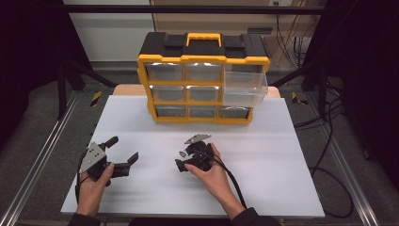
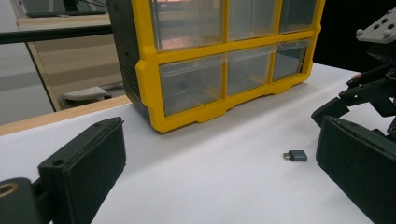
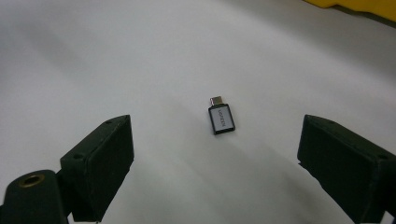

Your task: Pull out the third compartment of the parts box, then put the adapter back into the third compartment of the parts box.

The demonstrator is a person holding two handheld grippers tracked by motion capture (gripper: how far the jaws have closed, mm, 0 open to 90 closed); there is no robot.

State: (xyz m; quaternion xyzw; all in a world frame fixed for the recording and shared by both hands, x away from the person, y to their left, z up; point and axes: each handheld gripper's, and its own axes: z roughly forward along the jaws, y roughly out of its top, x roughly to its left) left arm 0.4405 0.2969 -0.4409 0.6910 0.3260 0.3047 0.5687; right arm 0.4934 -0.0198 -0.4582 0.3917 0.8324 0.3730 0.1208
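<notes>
Adapter [image 3: 221, 120] lies flat on the white bench [image 1: 282, 188], between my two tools and in front of the organizer [image 1: 202, 84]. My left tool [image 1: 123, 149] rests wide open, holding nothing. My right tool [image 1: 181, 159] hangs over the adapter, jaws spread wide and empty. It's small and thin: closing too high, I'd likely skid it away or pinch only an edge.

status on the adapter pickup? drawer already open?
Done: one clear drawer on the right of the yellow organizer stands pulled out. In hand: the right gripper is open, its jaws either side of the small adapter, which lies flat on the white table, not gripped. The left gripper is open, holding nothing. Left: grasp and lift it, probably into the drawer.
</notes>
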